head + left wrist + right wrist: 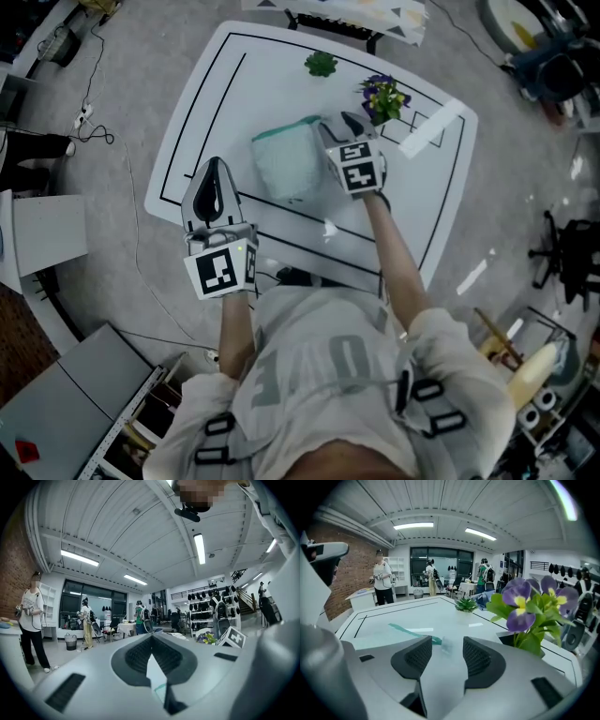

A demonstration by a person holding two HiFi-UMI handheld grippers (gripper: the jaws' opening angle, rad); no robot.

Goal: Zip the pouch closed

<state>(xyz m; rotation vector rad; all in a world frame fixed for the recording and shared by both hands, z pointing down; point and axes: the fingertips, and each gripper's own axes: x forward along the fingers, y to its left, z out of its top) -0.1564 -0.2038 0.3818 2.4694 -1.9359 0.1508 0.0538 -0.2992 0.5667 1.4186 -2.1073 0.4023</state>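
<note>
White table [225, 84], grey workshop floor [131, 56]; pouch [286, 161] mid-table; right gripper [345, 122] at its right edge, jaws apart astride zip tab [447, 643]; left gripper [216, 171] shut, empty.

Pale pouch [289, 164] (teal zip edge) lies seemingly flat on table [234, 84].

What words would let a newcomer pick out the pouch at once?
On the white table with black lines, look at its middle, nearer than the succulent and the purple flowers. The pouch is the only soft, pale mint bag, edged in teal.
</note>
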